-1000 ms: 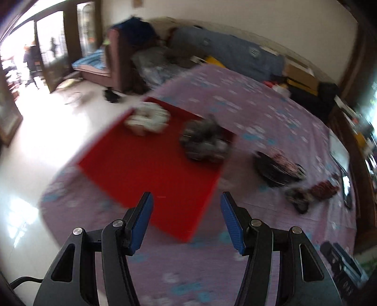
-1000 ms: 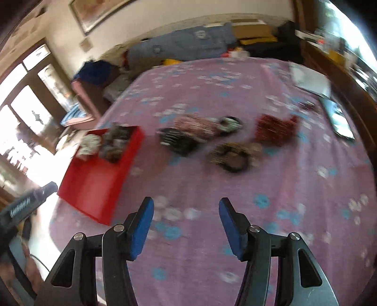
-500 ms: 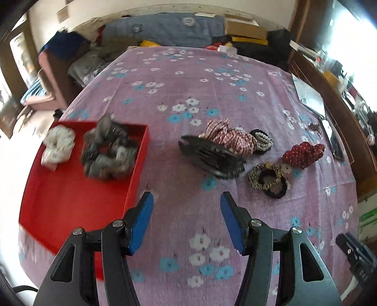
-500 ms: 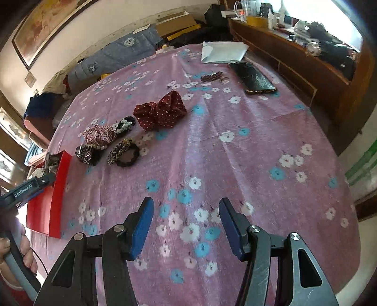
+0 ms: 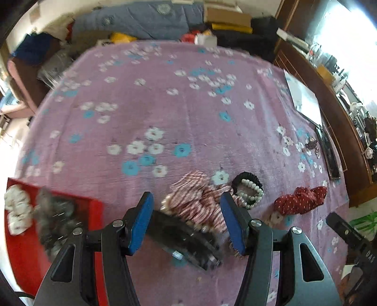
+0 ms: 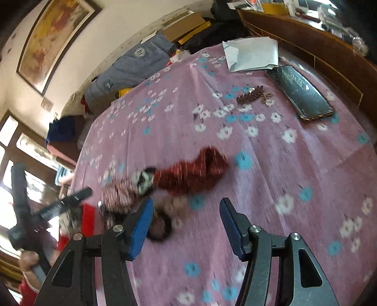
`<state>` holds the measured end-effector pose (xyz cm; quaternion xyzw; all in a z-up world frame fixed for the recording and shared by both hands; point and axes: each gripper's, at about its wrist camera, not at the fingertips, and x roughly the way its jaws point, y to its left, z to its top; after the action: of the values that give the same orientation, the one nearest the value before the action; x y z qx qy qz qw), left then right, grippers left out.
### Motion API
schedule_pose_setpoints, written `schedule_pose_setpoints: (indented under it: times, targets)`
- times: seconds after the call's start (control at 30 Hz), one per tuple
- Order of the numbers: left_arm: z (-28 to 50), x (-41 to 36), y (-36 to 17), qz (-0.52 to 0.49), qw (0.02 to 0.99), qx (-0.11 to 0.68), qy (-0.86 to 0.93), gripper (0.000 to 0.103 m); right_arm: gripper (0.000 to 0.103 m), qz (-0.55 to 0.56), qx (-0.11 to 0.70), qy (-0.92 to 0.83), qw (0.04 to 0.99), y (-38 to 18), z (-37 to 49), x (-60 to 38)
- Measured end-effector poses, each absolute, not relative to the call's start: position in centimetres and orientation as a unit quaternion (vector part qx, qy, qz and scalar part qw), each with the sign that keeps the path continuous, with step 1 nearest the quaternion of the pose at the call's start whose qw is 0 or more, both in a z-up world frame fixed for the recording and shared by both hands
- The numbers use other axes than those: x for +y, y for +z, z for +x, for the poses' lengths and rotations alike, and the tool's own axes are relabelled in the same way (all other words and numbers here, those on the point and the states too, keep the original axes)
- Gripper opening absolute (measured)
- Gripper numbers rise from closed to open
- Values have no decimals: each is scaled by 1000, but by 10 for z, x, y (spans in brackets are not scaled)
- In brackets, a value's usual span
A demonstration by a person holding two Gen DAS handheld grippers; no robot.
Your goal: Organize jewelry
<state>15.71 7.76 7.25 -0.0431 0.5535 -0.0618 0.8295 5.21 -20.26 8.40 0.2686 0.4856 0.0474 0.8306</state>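
In the left wrist view my left gripper (image 5: pixel 186 223) is open above a black claw clip (image 5: pixel 183 242) and a red-and-white plaid scrunchie (image 5: pixel 195 202); both lie between its fingers, untouched. A black band with pearls (image 5: pixel 248 190) and a red dotted bow (image 5: pixel 301 200) lie to the right. The red tray (image 5: pixel 21 254) at lower left holds a white scrunchie (image 5: pixel 16 209) and a grey one (image 5: pixel 54 219). My right gripper (image 6: pixel 186 223) hangs open and empty over the cloth, close to a leopard-print scrunchie (image 6: pixel 165 223) by its left finger. The red bow (image 6: pixel 188 174) lies just beyond.
The bed carries a pink flowered cloth (image 5: pixel 165 106). At its right side lie a phone (image 6: pixel 299 91), a white paper (image 6: pixel 249 54) and a small brown clip (image 6: pixel 253 95). A wooden sideboard (image 6: pixel 306 35) runs along the right. Bundled bedding (image 5: pixel 146 21) lines the far end.
The left gripper swung right from over the red tray to over the claw clip and plaid scrunchie. The right gripper moved in closer to the bow and scrunchies. Both stayed open.
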Motion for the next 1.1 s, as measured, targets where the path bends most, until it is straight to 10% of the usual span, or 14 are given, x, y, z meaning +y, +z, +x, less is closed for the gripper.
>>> schedule_pose_setpoints:
  times: [0.13,0.23,0.3,0.37,0.47,1.1]
  targets:
    - [174,69,46,-47,801,593,-66,57,63,302,489,35,817,74,76,-206]
    - [175,65,38,-41,793,605,-68,9,63,305,499,21,811,63,86,-204]
    - [168,62,38,-50,793,602,-77,9,60,303,508,20,806,56,90,-204]
    - [160,58,45,-50,799,594,-84,8,21,301,516,27,801,52,89,-204]
    - [142,54,63,-63,805,580,-106,8,11,296,517,32,802,52,82,-206]
    - [-12,48,114,-58,846,518,-111,9,8,272,524,96,802,81,-37,-206]
